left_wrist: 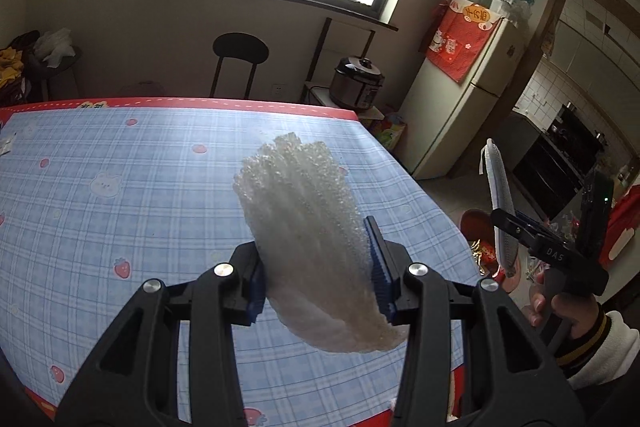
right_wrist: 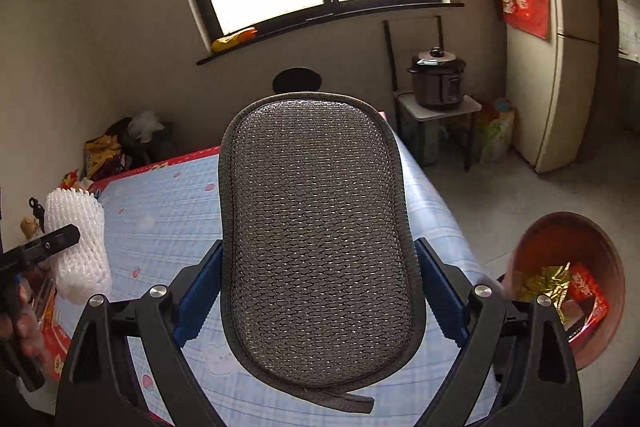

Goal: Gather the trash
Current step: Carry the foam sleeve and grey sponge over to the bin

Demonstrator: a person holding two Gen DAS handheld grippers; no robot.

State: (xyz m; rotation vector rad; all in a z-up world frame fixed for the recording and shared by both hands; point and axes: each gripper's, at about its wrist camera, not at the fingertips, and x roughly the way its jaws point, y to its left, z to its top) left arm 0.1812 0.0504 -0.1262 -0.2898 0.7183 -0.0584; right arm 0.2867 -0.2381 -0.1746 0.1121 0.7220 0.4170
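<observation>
Above one checked table (left_wrist: pixel 120 167), left tongs (left_wrist: pixel 318 279) clamp one foam net (left_wrist: pixel 304 227), right tongs (right_wrist: pixel 318 291) one mesh pad (right_wrist: pixel 316 235).

My left gripper (left_wrist: pixel 320 267) points down at a slant, jaws partly closed and clamped on a foam net (left_wrist: pixel 304 227); my right gripper (right_wrist: pixel 318 291) points down likewise, jaws wide, pressed against a mesh pad (right_wrist: pixel 316 227); my right hand (left_wrist: pixel 560 307), in a cuffed sleeve, grips the handle.

The right gripper (right_wrist: pixel 320 291) clamped a grey mesh pad (right_wrist: pixel 316 239) above the table's (right_wrist: pixel 168 211) right edge; a red bin (right_wrist: pixel 600 239) stood below.
</observation>
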